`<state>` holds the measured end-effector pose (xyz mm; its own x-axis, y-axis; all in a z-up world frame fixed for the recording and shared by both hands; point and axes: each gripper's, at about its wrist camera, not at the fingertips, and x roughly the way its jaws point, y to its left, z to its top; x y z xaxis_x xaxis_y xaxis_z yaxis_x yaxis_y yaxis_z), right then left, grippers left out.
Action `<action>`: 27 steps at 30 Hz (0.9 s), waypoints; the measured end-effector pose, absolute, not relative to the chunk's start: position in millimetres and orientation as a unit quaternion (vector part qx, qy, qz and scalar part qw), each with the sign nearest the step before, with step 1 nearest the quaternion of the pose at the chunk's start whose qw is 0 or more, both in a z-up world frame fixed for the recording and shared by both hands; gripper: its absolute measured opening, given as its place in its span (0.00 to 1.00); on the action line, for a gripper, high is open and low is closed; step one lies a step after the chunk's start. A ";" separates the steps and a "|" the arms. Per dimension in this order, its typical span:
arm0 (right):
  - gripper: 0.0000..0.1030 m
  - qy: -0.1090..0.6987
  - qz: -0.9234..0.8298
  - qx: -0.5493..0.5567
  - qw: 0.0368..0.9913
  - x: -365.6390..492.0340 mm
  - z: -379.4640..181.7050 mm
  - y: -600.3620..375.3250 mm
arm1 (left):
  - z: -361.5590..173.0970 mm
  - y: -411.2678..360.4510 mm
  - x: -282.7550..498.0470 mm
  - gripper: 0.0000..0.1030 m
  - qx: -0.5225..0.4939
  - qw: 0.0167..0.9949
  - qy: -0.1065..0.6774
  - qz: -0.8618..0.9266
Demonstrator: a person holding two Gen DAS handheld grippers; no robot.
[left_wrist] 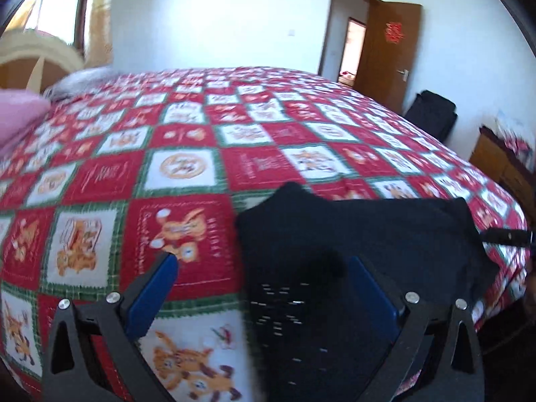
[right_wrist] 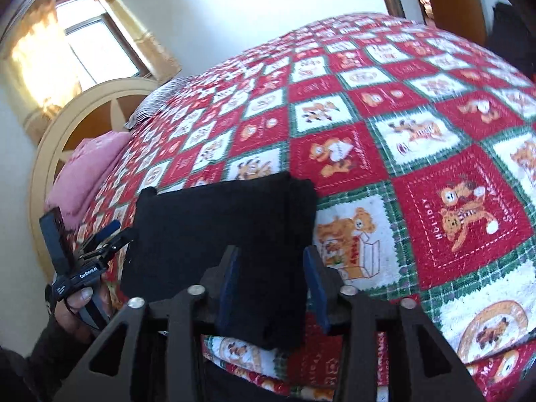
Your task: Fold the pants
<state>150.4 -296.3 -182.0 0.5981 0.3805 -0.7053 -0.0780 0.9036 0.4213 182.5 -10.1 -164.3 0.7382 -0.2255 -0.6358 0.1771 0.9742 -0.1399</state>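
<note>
Pants (right_wrist: 217, 234) lay folded at lower centre, apparently for release: right gripper (right_wrist: 271, 284) straddled them, spread; left gripper (left_wrist: 264, 284) also spread.

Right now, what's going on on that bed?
A person with a handheld gripper in each hand is folding black pants on a red-and-white patchwork bedspread. The pants already lie folded into a compact rectangle near the bed's edge. The right gripper is open astride the near end; the left gripper is also open, gripping nothing.
</note>
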 end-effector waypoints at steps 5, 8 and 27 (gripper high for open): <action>0.57 0.443 0.127 0.190 0.867 165.5 -196.9 -297.4 | -178.3 -8.7 189.3 1.00 -0.052 0.925 0.359 -0.116; 0.57 0.446 0.126 0.198 0.864 170.3 -206.8 -299.5 | -179.0 -12.7 190.5 1.00 -0.046 0.926 0.355 -0.118; 0.31 0.418 0.153 0.203 0.872 167.7 -210.2 -289.8 | -181.5 -11.6 197.2 1.00 -0.041 0.923 0.359 -0.136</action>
